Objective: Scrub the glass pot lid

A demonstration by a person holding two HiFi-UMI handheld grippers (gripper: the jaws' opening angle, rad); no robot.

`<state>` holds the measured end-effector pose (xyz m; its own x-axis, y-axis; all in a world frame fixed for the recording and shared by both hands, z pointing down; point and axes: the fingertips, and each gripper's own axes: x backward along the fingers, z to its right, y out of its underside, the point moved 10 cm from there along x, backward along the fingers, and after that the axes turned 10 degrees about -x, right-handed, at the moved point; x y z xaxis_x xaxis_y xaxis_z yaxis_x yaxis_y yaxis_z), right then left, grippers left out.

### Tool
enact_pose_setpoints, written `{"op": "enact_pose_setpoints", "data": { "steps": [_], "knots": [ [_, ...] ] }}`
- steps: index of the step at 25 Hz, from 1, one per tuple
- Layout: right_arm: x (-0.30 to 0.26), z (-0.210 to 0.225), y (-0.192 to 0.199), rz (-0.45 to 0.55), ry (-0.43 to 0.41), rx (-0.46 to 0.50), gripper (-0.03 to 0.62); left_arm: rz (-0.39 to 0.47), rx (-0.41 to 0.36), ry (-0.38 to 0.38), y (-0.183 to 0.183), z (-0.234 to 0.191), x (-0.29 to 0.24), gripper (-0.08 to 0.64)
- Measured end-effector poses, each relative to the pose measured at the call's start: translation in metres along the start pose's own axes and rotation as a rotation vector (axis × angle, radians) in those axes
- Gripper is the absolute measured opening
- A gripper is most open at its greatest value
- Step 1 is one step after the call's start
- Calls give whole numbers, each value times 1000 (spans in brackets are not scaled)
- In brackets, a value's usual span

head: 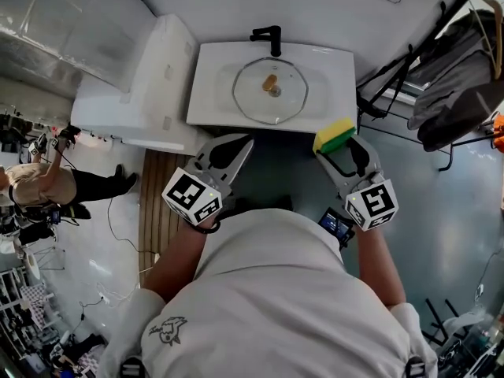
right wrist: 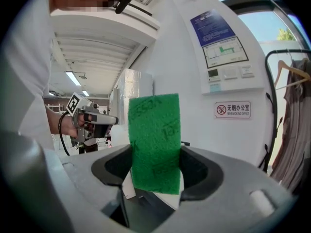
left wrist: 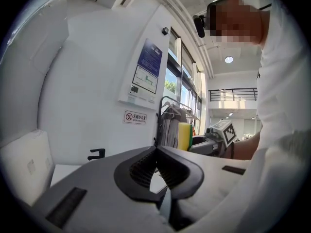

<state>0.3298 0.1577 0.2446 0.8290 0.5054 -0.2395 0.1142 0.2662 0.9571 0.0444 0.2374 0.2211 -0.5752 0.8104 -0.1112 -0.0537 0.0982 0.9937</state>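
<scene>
The glass pot lid (head: 270, 90) lies flat in the white sink (head: 213, 61), its knob (head: 271, 83) up at the middle. Glass, so likely heavy, stiff, breakable and slick when wet; the knob looks the safest hold, with the rim against the basin. The left gripper (head: 244, 142), at the lid's 7 o'clock, has its jaws clenched on nothing. The right gripper (head: 337, 143), at 4 o'clock, grasps a soft yellow-and-green sponge (head: 334, 135) that will give under pressure. A black faucet (head: 270, 38) stands at the lid's 12 o'clock and could crowd strokes; a clothes rack (head: 457, 77) stands well apart at 3 o'clock
</scene>
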Motion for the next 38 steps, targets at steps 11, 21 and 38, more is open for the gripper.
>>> {"op": "enact_pose_setpoints", "data": {
  "steps": [11, 21, 38],
  "knots": [
    [5, -69, 2, -25, -4, 57, 296, 8, 2, -7, 18, 10, 69, -2],
    [18, -164, 12, -21, 17, 65, 296, 10, 10, 14, 23, 28, 170, -2],
    [26, -309, 37, 7, 26, 68, 296, 38, 20, 42, 34, 46, 290, -2]
  ]
}}
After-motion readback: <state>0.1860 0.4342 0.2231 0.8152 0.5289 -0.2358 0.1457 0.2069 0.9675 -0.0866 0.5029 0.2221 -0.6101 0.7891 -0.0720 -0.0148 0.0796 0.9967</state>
